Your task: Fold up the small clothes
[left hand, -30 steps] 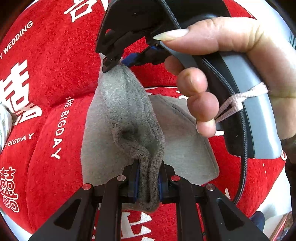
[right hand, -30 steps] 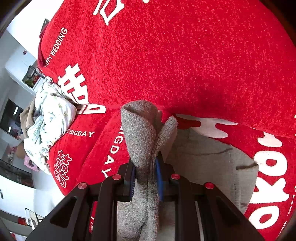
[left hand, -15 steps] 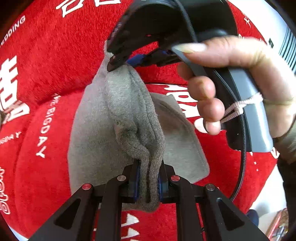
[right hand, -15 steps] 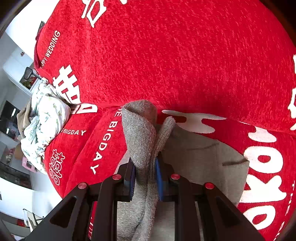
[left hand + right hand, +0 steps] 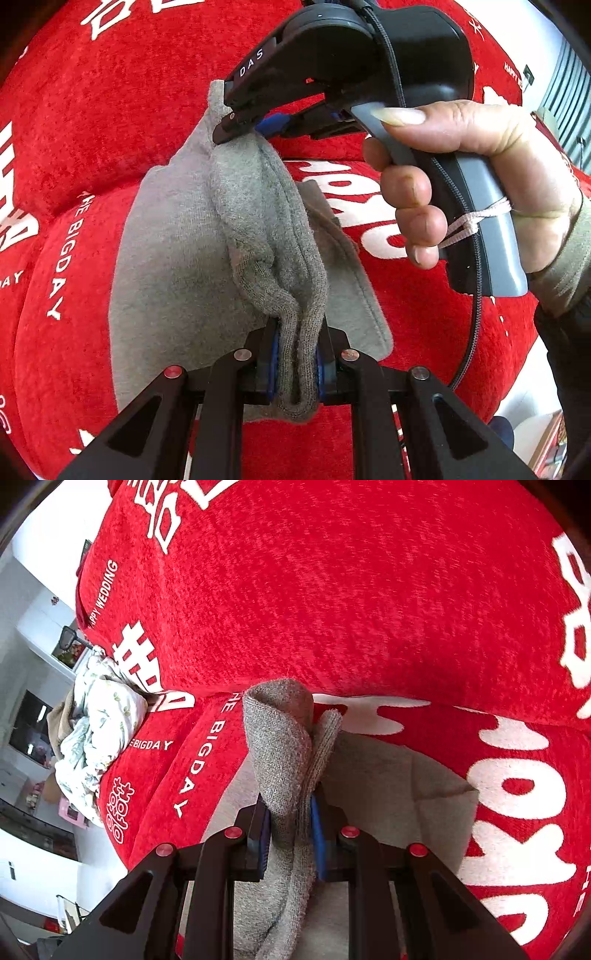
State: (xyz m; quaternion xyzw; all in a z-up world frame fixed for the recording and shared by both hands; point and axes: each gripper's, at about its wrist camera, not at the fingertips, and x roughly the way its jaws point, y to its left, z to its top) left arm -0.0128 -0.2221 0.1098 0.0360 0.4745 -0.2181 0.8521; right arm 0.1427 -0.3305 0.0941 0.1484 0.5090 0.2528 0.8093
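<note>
A small grey knit garment (image 5: pixel 173 266) is stretched between both tools above a red cover (image 5: pixel 92 122) printed with white lettering, part of it lying flat on the cover while its ribbed edge is lifted. The left gripper (image 5: pixel 295 365) is pinched tight on a bunched fold of that ribbed edge, its blue pads pressing the cloth from both sides. The right gripper (image 5: pixel 288 834) is likewise clamped on a rolled fold of the same fabric (seen from the left wrist view, its tip (image 5: pixel 240 125) bites the far corner, held by a hand (image 5: pixel 480 177)). The cloth looks soft and fuzzy, creased along a seam. A crumpled pale floral cloth (image 5: pixel 99 731) lies well apart at the cover's edge.
</note>
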